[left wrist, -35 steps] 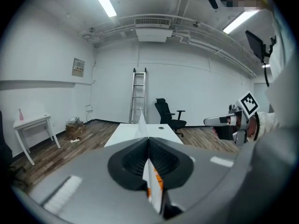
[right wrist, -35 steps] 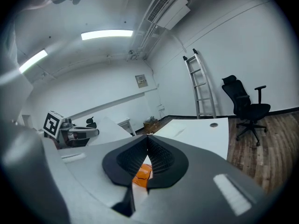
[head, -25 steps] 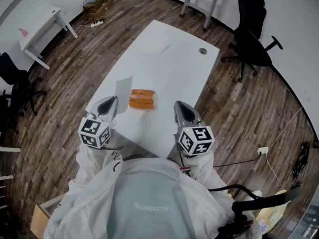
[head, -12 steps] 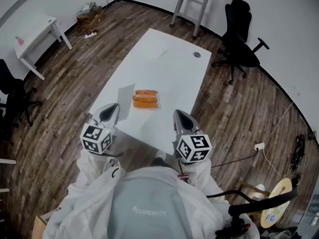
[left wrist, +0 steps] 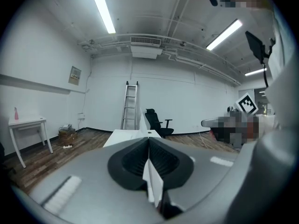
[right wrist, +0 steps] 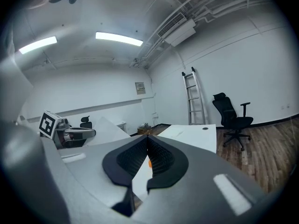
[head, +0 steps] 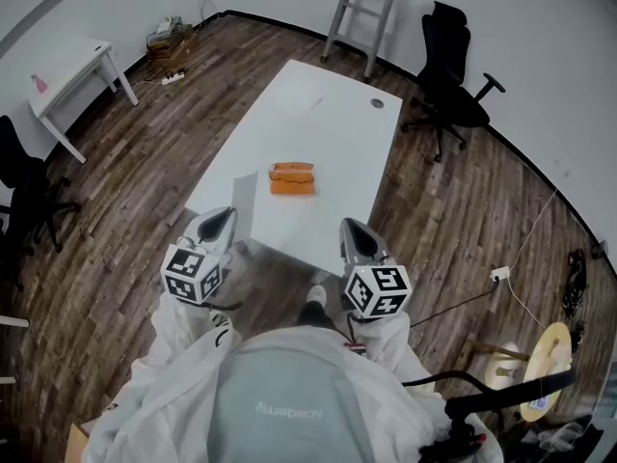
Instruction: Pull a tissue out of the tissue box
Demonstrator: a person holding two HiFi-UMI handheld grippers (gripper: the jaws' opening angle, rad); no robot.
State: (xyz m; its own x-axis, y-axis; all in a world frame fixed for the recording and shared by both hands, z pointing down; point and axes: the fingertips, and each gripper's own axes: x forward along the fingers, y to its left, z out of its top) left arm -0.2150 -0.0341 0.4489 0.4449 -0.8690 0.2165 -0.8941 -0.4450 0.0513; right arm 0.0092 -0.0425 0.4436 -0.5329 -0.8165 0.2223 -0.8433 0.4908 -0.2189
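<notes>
We count one left gripper (head: 223,212), one right gripper (head: 349,224), one tissue box (head: 292,178), one tissue (left wrist: 153,182), two tables (head: 328,114) (head: 69,63), two chairs (head: 449,77) (head: 23,187) and one ladder (head: 362,13)

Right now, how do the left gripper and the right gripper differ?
The left gripper is shut on a white tissue, while the right gripper is shut with nothing in it. In the head view the tissue stands up from the left gripper's tip, and the right gripper's tip is bare. Behind the right gripper's jaws a bit of the orange tissue box shows. Both are closed and point toward the white table.
</notes>
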